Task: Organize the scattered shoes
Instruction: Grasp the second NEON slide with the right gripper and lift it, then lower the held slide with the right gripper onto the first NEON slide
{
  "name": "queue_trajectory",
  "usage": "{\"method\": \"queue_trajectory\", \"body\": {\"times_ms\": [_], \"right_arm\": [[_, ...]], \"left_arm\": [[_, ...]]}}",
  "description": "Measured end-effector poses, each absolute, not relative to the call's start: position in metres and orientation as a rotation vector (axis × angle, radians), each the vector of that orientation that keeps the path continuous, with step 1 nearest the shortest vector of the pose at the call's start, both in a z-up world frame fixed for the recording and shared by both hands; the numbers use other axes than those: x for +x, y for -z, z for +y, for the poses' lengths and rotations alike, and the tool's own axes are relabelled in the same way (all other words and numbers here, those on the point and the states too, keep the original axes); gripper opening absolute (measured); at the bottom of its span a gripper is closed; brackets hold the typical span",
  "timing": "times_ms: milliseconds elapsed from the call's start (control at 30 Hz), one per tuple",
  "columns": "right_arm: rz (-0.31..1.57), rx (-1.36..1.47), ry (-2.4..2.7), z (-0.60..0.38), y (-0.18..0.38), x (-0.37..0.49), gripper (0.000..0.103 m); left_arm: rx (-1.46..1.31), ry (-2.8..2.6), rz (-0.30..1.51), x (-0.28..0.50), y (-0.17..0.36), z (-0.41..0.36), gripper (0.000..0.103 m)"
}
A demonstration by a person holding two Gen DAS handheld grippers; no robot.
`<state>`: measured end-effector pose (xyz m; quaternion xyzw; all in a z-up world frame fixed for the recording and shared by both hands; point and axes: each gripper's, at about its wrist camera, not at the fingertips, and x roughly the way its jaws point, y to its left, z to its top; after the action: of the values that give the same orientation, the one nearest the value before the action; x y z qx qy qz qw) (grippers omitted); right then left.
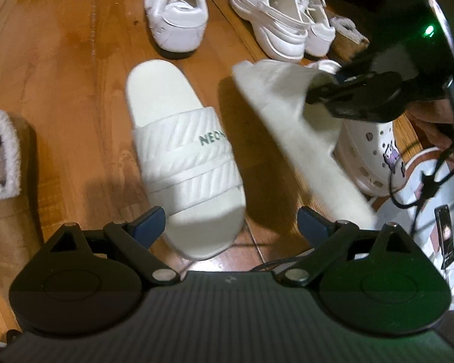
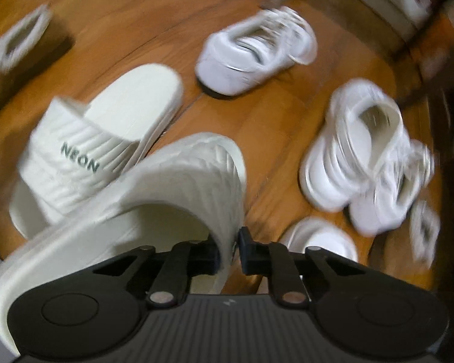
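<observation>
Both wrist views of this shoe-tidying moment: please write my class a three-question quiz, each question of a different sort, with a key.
1. True or false: the right gripper is shut on a white slide.
2. What word is printed on the other slide's strap?
3. The left gripper is: A) open, holding nothing; B) shut on a sneaker; C) shut on a clog.

Key: 1 true; 2 NEON; 3 A.
</observation>
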<state>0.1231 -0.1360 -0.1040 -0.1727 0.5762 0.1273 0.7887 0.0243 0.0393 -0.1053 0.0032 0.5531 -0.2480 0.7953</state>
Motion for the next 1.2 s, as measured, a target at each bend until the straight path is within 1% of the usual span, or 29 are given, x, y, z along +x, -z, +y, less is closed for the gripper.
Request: {"method": "queue_trajectory", "body": {"times_ms": [33,133,400,433,600,833,900,933,967,1033,1200], "right_arm": [[1.277,-0.314,-0.250,-0.142,0.103,0.127,0.012],[1.470,-0.010,-0.144,-0.172,0.106,0.141,0.013],[1.746,0.590,-0.059,-0.217,0.116,0.141,0.013],[1.762,0.656,-0.048,-0.220,0.116,0.137,0.013],[1.776,0.760,0.000,-0.214,0.118,0.119,0.017],[1.719,0.978,0.005,-0.206,0.134,0.105,0.020],[1.704,1.082,0.026,-0.211,0.138,0.099,0.023],[1.700,1.097,0.021,-0.212,0.140,0.099,0.033],[1.697,1.111,0.016,-0.213,0.142,0.099,0.058],[1.689,1.139,0.005,-0.215,0.145,0.099,0.083],[1.611,1.187,-0.061,-0.214,0.136,0.109,0.085]], "left_arm": [[0.004,0.529,1.186,0.024,0.104,0.041,0.095],[-0.013,0.506,1.172,0.023,0.096,0.052,0.095],[-0.025,0.453,1.158,0.022,0.084,0.071,0.095],[-0.025,0.452,1.157,0.022,0.082,0.072,0.095],[-0.028,0.462,1.150,0.019,0.078,0.070,0.095],[-0.031,0.494,1.167,0.020,0.083,0.052,0.095],[-0.028,0.500,1.170,0.020,0.084,0.049,0.095],[-0.027,0.504,1.171,0.021,0.085,0.047,0.095],[-0.025,0.507,1.172,0.021,0.085,0.045,0.095],[-0.022,0.513,1.174,0.021,0.086,0.042,0.095],[-0.020,0.521,1.181,0.022,0.089,0.036,0.095]]}}
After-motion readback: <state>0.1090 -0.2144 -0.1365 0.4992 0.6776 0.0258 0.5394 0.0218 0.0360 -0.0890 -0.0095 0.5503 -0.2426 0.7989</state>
